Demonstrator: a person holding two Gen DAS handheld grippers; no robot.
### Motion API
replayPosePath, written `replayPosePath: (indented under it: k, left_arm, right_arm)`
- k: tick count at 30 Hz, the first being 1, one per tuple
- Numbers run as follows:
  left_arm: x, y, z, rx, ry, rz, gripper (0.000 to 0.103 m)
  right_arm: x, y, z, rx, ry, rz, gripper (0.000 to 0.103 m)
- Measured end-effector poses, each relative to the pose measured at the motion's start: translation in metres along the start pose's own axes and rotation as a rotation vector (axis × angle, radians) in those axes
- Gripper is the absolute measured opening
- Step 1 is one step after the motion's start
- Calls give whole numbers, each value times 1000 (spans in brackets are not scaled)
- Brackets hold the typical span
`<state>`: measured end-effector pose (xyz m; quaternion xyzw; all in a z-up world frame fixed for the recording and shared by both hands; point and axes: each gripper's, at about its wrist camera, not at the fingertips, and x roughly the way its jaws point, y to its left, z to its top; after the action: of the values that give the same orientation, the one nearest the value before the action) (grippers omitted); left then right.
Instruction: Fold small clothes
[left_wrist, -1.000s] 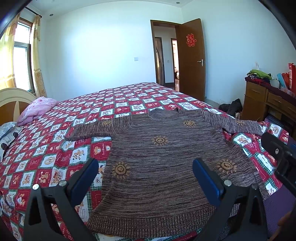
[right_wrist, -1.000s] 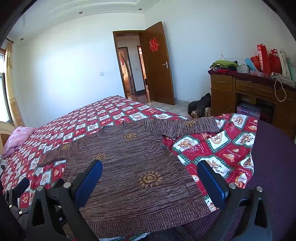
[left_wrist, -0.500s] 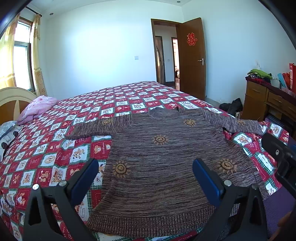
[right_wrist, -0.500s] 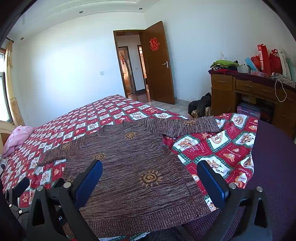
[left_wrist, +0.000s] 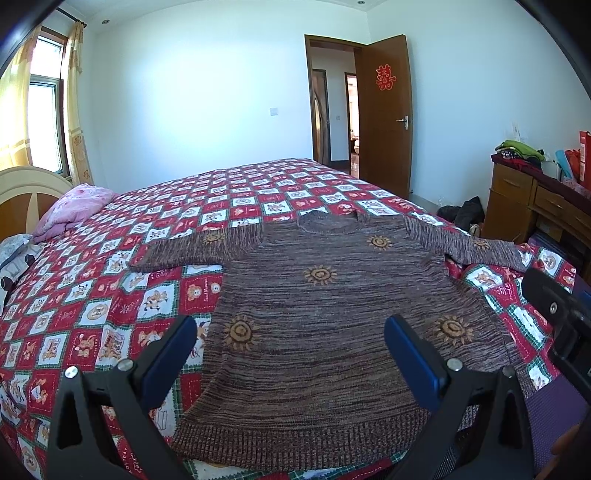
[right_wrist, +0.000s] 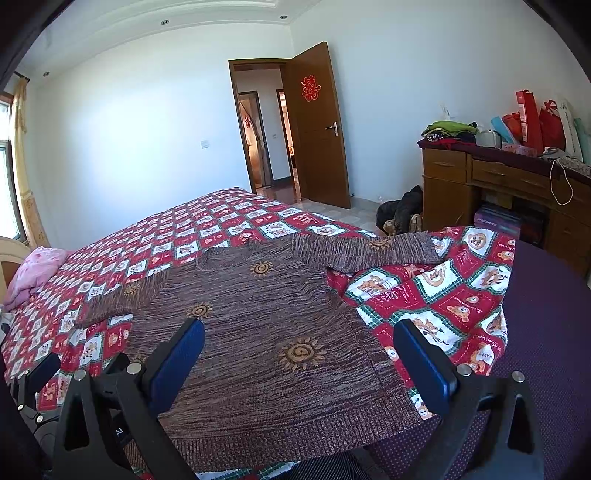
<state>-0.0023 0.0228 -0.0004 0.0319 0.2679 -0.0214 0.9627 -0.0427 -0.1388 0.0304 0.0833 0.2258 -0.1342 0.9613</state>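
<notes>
A brown knitted sweater (left_wrist: 332, 314) with orange sun motifs lies flat and face up on the bed, both sleeves spread out sideways. In the right wrist view the same sweater (right_wrist: 266, 332) fills the middle, its right sleeve (right_wrist: 369, 251) reaching toward the bed's edge. My left gripper (left_wrist: 291, 350) hovers open above the sweater's hem, nothing between its blue pads. My right gripper (right_wrist: 299, 354) is also open over the hem's right part, holding nothing. The right gripper's body (left_wrist: 561, 317) shows at the right edge of the left wrist view.
The bed (left_wrist: 166, 229) carries a red, white and green checked quilt. A pink pillow (left_wrist: 74, 210) lies by the headboard at left. A wooden dresser (right_wrist: 498, 184) with bags and clothes stands at right. Dark purple fabric (right_wrist: 546, 332) covers the near right corner. The door (right_wrist: 317, 125) stands open.
Both views have shifted only slightly; the grippers hold nearly the same place above the hem and stay open. The sweater has not moved.
</notes>
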Motion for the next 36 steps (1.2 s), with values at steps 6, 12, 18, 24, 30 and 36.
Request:
replayPosePath:
  k: [6, 12, 18, 24, 30, 36]
  left_arm:
    - [2, -2, 0, -2, 11, -4, 103]
    - [2, -2, 0, -2, 11, -4, 103]
    - [2, -2, -2, -6, 14, -7, 103]
    - [3, -2, -3, -5, 16, -8, 103]
    - [10, -4, -6, 2, 29, -17, 103]
    - [43, -2, -7, -3, 105, -59, 103]
  right_arm:
    - [1, 3, -2, -3, 8, 1, 102]
    - [1, 4, -2, -6, 6, 1, 102]
    - [1, 5, -2, -8, 9, 3, 102]
    - [1, 5, -2, -11, 14, 3, 102]
    - [13, 1, -4, -11, 41, -3, 102]
    - [48, -30, -1, 34, 98, -65, 102]
